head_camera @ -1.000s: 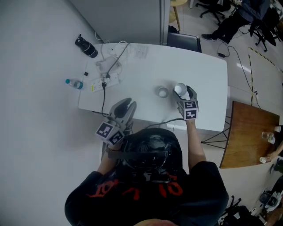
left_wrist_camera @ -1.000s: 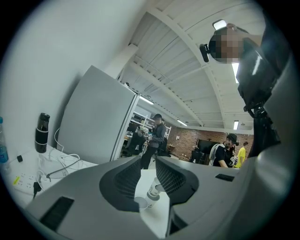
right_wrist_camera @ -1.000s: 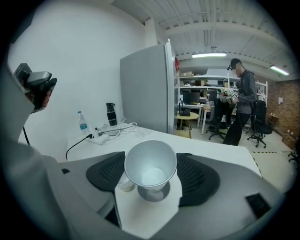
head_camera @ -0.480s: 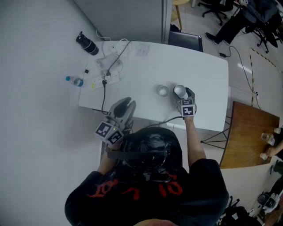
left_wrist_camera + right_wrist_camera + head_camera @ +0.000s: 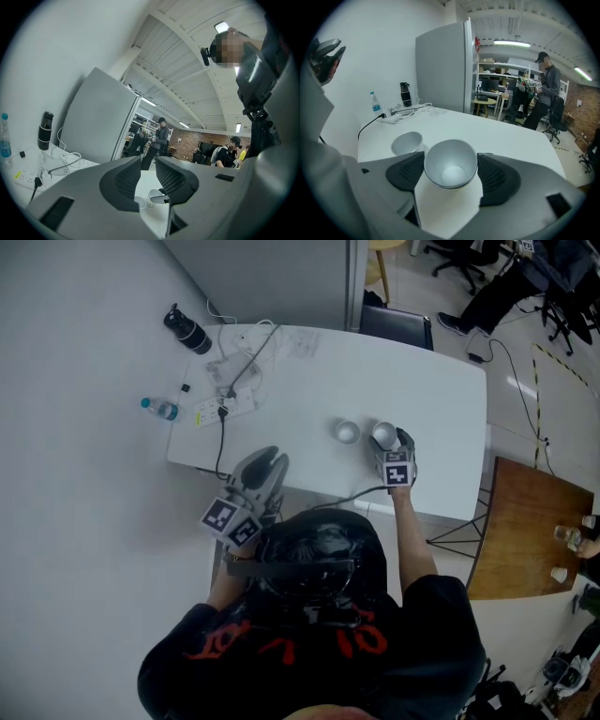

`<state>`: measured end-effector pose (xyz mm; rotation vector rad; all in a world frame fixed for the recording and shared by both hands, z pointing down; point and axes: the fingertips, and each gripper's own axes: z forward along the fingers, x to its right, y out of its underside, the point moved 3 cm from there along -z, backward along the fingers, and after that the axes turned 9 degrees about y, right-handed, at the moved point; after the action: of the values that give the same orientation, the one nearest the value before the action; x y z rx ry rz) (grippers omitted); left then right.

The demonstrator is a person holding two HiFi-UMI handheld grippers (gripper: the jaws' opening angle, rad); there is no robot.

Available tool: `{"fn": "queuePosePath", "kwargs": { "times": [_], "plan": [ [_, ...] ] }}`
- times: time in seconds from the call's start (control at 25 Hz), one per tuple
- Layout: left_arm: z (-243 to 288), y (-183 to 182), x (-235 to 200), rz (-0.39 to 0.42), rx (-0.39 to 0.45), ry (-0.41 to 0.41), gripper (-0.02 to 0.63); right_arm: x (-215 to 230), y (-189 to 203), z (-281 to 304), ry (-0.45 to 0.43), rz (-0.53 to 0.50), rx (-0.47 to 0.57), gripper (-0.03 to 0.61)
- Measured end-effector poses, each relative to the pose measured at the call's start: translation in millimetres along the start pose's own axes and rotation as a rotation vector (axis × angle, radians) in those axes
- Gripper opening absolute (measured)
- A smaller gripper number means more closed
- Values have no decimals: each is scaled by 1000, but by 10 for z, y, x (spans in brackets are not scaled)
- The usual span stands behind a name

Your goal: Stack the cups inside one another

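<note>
On the white table [image 5: 441, 399], in the head view, the right gripper [image 5: 388, 441] reaches in from the near edge with a white cup [image 5: 382, 433] at its tip. A second cup [image 5: 347, 433] stands just beside it on the left. The left gripper [image 5: 269, 463] hangs at the table's front edge, well apart from both cups.

In the left gripper view its jaws stand a little apart, with nothing between them.

In the right gripper view the jaws stand fairly wide, with the pads [image 5: 405, 171] pressed against the cup's sides and its open mouth in plain sight. I cannot tell whether it rests on the table.
</note>
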<state>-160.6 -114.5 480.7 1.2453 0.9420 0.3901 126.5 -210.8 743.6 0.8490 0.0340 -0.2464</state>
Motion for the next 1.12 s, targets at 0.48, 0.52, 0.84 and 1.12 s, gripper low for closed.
{"fn": "queuePosePath", "kwargs": {
  "times": [0.48, 0.52, 0.84, 1.12],
  "plan": [
    [56, 48, 69, -1, -10, 14, 92, 5, -48, -151, -7, 3, 68, 400],
    [75, 52, 83, -1, -13, 17, 92, 17, -53, -175, -9, 4, 70, 400],
    [199, 85, 160, -9, -18, 55, 91, 75, -133, -509, -14, 38, 142, 339],
    [287, 116, 218, -37, -9, 99, 17, 32, -152, -825, -24, 70, 174, 339]
  ]
}}
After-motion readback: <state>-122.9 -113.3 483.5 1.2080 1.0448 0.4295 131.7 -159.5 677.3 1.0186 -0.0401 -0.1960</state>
